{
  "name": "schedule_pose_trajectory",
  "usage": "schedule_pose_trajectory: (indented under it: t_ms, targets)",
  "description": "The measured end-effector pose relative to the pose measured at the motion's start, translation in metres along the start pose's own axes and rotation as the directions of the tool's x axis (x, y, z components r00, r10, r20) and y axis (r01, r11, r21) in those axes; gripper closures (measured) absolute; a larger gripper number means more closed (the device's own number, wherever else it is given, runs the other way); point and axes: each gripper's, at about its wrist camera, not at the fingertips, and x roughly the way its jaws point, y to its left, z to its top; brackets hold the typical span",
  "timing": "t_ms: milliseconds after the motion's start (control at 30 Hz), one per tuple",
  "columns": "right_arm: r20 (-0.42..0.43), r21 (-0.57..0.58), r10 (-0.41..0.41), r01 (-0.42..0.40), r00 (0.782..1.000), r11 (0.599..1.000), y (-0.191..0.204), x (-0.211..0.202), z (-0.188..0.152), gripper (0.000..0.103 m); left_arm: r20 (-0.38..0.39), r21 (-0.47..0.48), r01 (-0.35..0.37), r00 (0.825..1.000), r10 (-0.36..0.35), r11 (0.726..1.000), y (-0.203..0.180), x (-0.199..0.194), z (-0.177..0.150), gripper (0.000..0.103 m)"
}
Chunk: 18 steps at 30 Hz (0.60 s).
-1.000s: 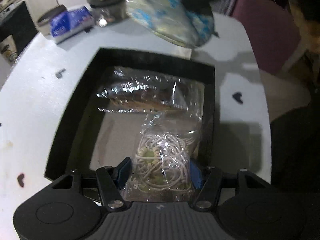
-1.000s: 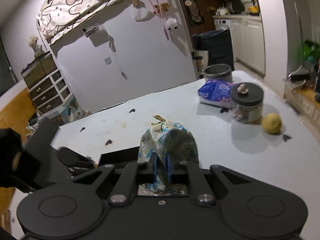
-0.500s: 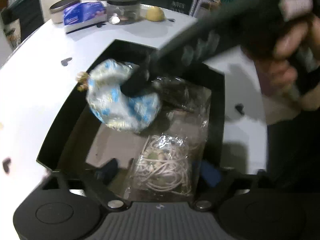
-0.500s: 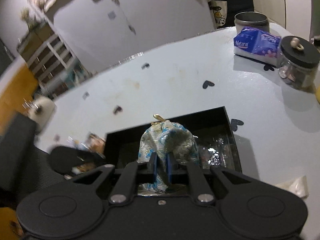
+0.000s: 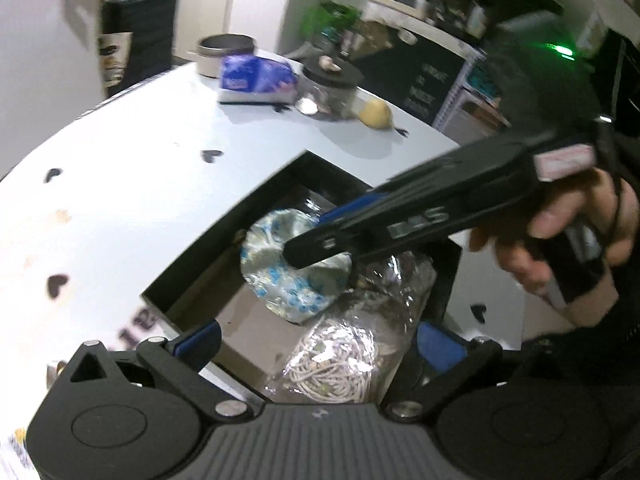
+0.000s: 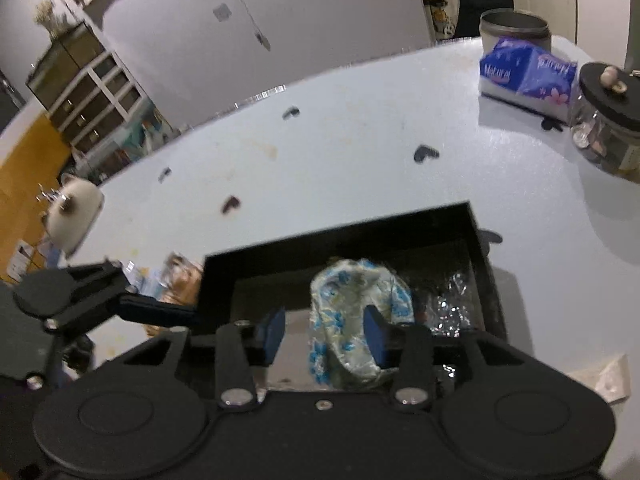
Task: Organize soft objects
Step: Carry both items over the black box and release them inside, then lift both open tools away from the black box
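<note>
The blue tissue pack (image 6: 528, 74) at the far right of the white bench (image 6: 340, 168) reads "Natural" in white; beside it stand a grey tin (image 6: 514, 30) and a glass jar (image 6: 606, 120) with a black lid. Blurred white lettering runs along the side of the right tongs (image 5: 316, 236), but it cannot be read. A hand (image 5: 560, 236) grips their handle at the right, angling them down into the black tray (image 6: 340, 240). Their jaws have just been opening and now stand apart, with the blue-patterned fabric pouch (image 6: 352, 320) lying loose between them on the tray floor, touching the right pad. The left tongs (image 5: 316, 340) hover tilted down over the tray's near edge; their jaws have just been opening and are spread wide, gripping nothing. Under them lies a clear bag of white cord (image 5: 340, 364), against a second crinkled clear bag (image 5: 404, 280) just right of the pouch.
</note>
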Motion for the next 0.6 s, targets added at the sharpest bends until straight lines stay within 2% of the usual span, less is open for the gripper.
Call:
schedule_pose_trajectory:
  t_ms: [233,367,600]
  targets:
    - [0.108,-0.017,0.016,-0.014,0.994,1.0,0.0,-0.048,-0.002,0.052,0.082,-0.127,-0.058,0.994,0.069,0.99,-0.009,-0.02,0.0,0.0]
    - [0.18,-0.043,0.009,-0.002,0.984,0.999,0.0,-0.075,-0.01,0.04,0.135,-0.183,-0.089,0.984,0.115,0.979,-0.018,-0.034,-0.001,0.0]
    - [0.255,-0.103,-0.02,0.047,0.967,0.994,0.002,-0.108,-0.031,0.027,0.223,-0.28,-0.149,0.951,0.215,0.948,-0.038,-0.057,-0.011,0.0]
